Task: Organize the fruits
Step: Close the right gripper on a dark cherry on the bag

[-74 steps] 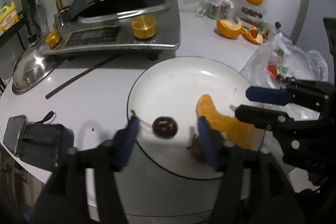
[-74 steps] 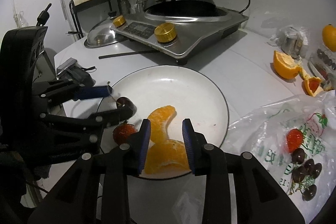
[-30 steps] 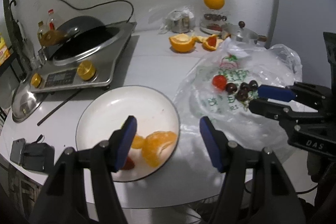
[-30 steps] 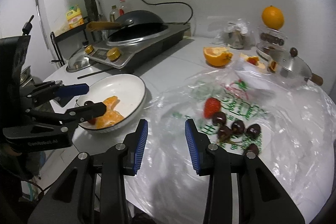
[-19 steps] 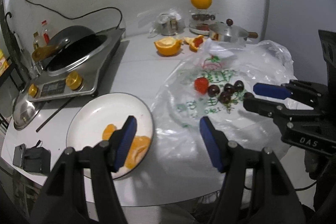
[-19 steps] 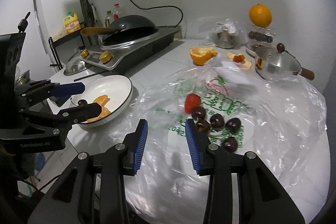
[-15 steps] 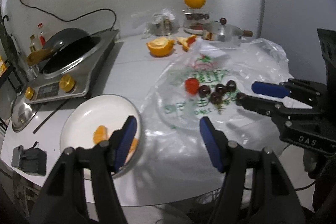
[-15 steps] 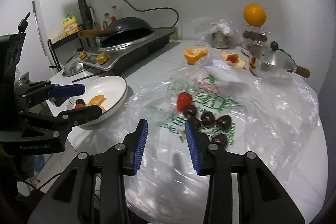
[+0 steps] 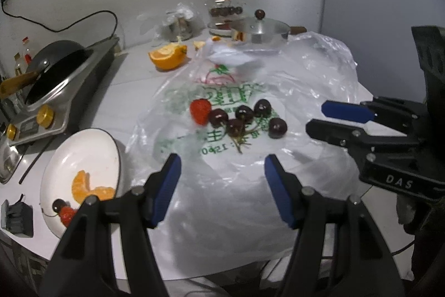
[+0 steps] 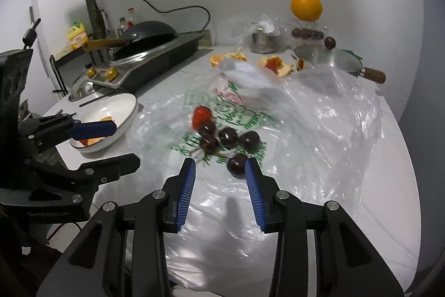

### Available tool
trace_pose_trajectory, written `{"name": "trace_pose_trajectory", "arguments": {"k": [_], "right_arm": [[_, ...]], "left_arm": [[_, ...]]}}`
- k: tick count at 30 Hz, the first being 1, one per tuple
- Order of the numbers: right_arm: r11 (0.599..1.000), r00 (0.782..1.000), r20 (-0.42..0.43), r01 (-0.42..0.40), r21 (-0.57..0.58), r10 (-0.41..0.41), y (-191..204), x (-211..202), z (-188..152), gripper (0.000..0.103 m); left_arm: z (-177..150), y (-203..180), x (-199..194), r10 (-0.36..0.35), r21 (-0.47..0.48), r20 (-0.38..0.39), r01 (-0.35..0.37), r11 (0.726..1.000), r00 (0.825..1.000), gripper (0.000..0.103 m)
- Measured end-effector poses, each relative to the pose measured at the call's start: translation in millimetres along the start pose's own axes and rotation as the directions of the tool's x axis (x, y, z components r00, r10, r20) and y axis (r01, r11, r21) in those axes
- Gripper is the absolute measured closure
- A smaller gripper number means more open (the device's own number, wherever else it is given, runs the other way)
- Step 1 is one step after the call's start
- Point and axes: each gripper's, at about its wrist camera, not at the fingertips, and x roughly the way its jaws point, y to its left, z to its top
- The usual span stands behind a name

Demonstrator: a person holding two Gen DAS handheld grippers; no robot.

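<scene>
Five cherries (image 9: 244,117) and a strawberry (image 9: 200,107) lie on the plastic bag (image 9: 306,91) mid-bench; both tools, left tool (image 9: 222,171) and right tool (image 10: 219,171), hang released and empty. Next: pinch the nearest cherry (image 10: 235,164), carry it to the plate (image 9: 91,146) by the bench's edge.

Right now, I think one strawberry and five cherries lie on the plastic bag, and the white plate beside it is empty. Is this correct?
Not quite. The strawberry and five cherries do lie on the plastic bag, but the white plate is not empty: the left wrist view shows orange segments, a cherry and a strawberry on it.
</scene>
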Motion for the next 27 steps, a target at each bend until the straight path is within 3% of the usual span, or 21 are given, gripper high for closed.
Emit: {"name": "trace_pose_trajectory", "arguments": {"k": [27], "right_arm": [[1.0, 0.985, -0.169, 0.028, -0.009, -0.029, -13.0, 81.7, 5.4, 0.064]], "left_arm": [[13.2, 21.9, 50.5, -0.03, -0.014, -0.069, 0.029, 0.999, 0.997, 0.039]]}}
